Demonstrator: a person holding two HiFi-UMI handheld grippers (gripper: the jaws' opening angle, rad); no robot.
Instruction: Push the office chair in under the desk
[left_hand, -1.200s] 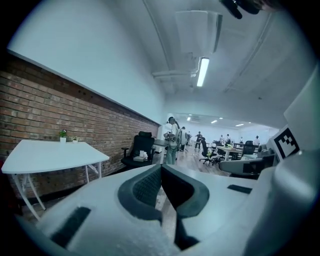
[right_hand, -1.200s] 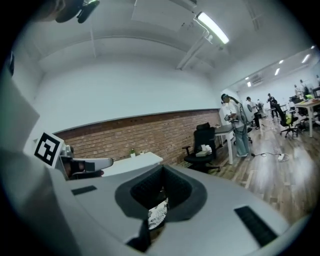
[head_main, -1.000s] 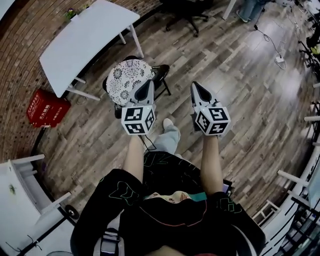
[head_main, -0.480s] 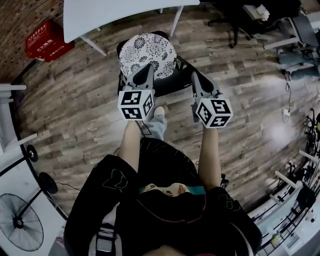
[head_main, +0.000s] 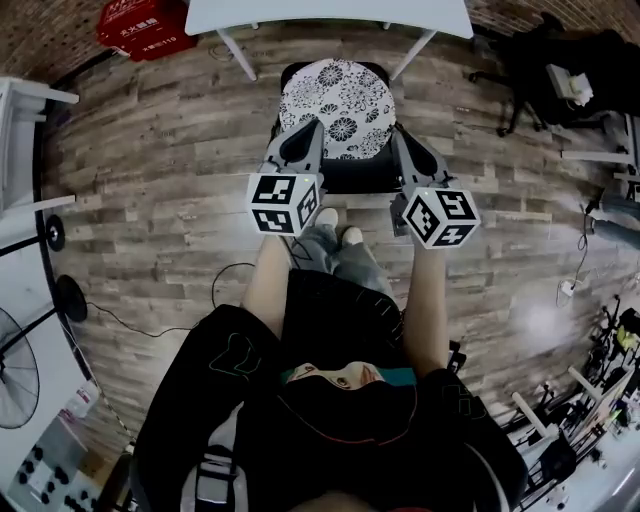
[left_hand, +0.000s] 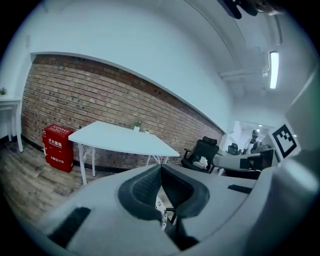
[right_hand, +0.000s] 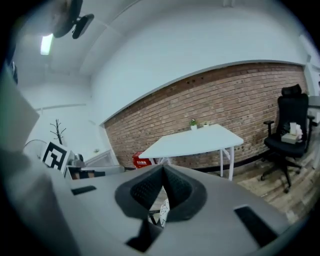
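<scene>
Office chair (head_main: 336, 110) in frnt of desk (head_main: 330, 12); red box (head_main: 145, 22) beside desk.

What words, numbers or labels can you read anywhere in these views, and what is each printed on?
"119": white print on the front of the red box, seen in the left gripper view.
The other white characters on that box: too blurred to read in any view.
The cubes on the left gripper and right gripper: black-and-white square patterns only, no words.
Nothing else legible.
</scene>
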